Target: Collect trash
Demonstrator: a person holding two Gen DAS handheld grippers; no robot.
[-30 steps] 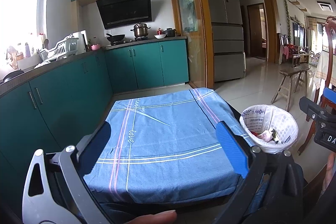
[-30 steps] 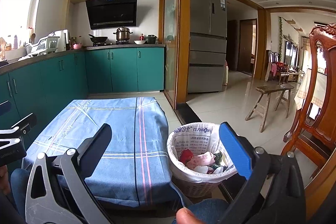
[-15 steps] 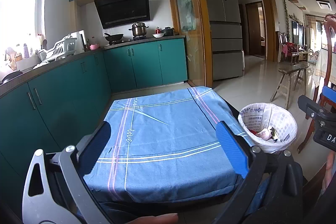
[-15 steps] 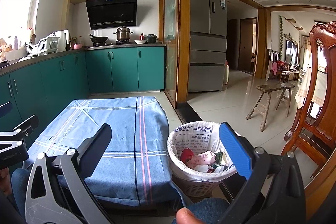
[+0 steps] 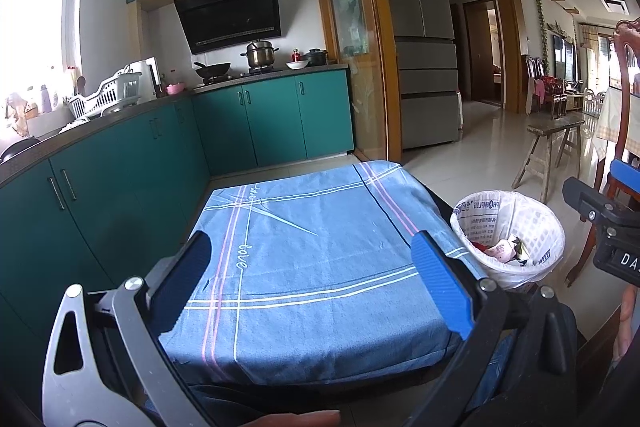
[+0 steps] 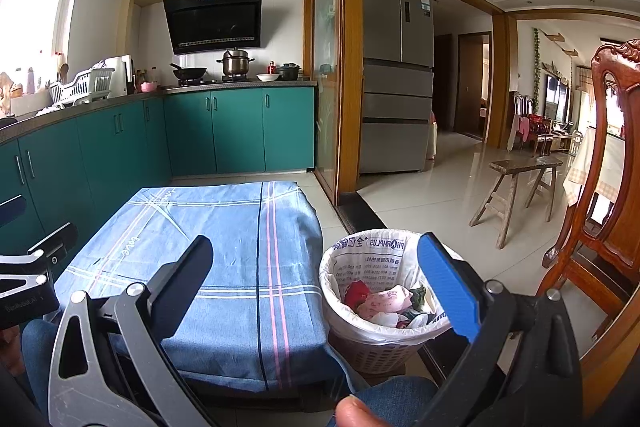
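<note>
Nearest each lens, the left gripper [image 5: 312, 281] and right gripper [image 6: 316, 283] are spread wide, 2 fingers apiece, holding nothing. Beyond them, the blue plaid cloth [image 5: 320, 259] on the low table carries no litter that I can see. Just beside the table stands the lined wastebasket [image 6: 374, 337], with crumpled wrappers [image 6: 384, 303] inside. These look light, soft and crushable, so I'd pinch a raised fold. Farther off are teal cabinets [image 6: 236, 129].
</note>
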